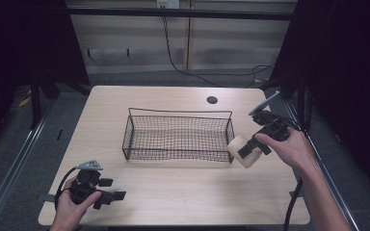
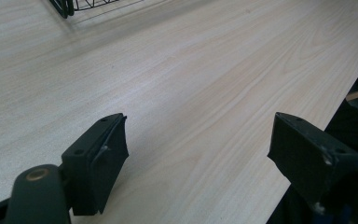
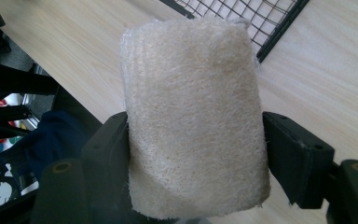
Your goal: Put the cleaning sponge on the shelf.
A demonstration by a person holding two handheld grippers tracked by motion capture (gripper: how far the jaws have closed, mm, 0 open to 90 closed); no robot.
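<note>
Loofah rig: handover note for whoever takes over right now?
Right hand-held gripper: shut on the loofah, held above the table just outside the basket's right end.
Left hand-held gripper: open, holding nothing, low over the table's near left corner.
Basket: mid-table, nothing visible inside.
Done: loofah picked up.
Left: probably carry it over the rim and release it in the basket.

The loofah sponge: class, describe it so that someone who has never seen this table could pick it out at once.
Start at the black wire basket in the middle of the pale wooden table. Just off its right end, the right gripper holds the loofah sponge between its fingers. It is the one cream, coarse-fibred, roll-shaped thing among black metal and plastic.
</note>
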